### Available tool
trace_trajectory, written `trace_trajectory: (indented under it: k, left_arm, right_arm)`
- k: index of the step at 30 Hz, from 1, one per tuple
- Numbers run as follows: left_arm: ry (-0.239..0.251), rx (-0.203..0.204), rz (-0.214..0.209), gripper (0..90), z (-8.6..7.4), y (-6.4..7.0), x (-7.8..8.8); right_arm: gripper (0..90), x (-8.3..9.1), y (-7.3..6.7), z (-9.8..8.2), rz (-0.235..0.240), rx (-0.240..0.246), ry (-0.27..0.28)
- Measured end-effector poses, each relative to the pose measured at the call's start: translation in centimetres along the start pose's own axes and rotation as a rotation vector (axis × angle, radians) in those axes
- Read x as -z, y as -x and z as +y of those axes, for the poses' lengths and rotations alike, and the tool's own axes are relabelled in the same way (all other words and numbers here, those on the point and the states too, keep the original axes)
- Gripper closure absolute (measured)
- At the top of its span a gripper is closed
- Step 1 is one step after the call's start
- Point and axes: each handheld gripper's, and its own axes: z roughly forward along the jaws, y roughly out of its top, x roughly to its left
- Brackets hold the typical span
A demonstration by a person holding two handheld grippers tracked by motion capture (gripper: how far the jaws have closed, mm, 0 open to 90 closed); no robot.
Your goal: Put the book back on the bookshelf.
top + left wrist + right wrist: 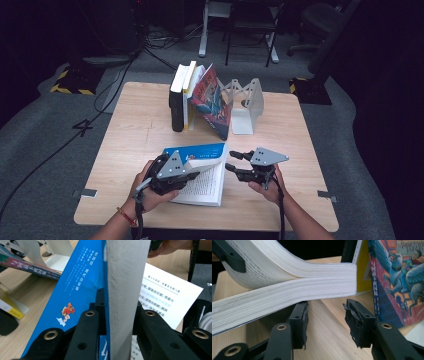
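While the high view shows the blue-covered open paperback book (200, 172) lying at the table's near edge, the left gripper (196, 175) clamps its cover and front pages. Its own view shows that grip. Through the right gripper view, the right gripper (325, 321) stands open, empty; closing the book seems next.

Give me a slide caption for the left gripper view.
Black left gripper fingers clamp the blue-covered paperback's lifted half above its open printed page.
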Motion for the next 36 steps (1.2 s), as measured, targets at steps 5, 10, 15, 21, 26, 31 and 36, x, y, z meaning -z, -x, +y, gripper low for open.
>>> trace_trajectory:
  k: [5, 10, 15, 21, 26, 31, 36]
  left_arm:
    - [0.0, -0.002, -0.035, 78.0, 0.6, -0.4, -0.6]
    - [0.029, -0.014, -0.078, 78.5, 2.1, -0.5, -1.5]
    - [0.101, -0.027, -0.113, 78.3, 3.7, -0.1, -2.7]
    - [0.182, -0.03, -0.131, 78.1, 4.8, 0.3, -3.6]
    - [0.266, -0.009, -0.107, 77.7, 4.1, 0.7, -3.4]
    - [0.301, -0.023, -0.052, 77.4, 2.5, 0.9, -1.7]
    - [0.313, 0.005, 0.017, 77.8, 0.9, 0.7, 0.1]
  right_arm:
    - [55.5, 0.2, -0.2, 0.0, -0.009, -0.004, -0.003]
    - [56.6, 1.5, 0.6, 0.0, -0.029, -0.03, 0.038]
    - [56.7, 3.8, 1.6, 0.8, -0.073, -0.021, 0.087]
    - [56.7, 5.8, 2.4, 2.0, -0.117, -0.01, 0.125]
    - [56.7, 6.2, 2.4, 3.4, -0.141, 0.035, 0.142]
    - [57.1, 5.5, 1.5, 4.5, -0.12, 0.057, 0.14]
    - [53.9, 4.4, 0.0, 5.5, -0.085, 0.068, 0.139]
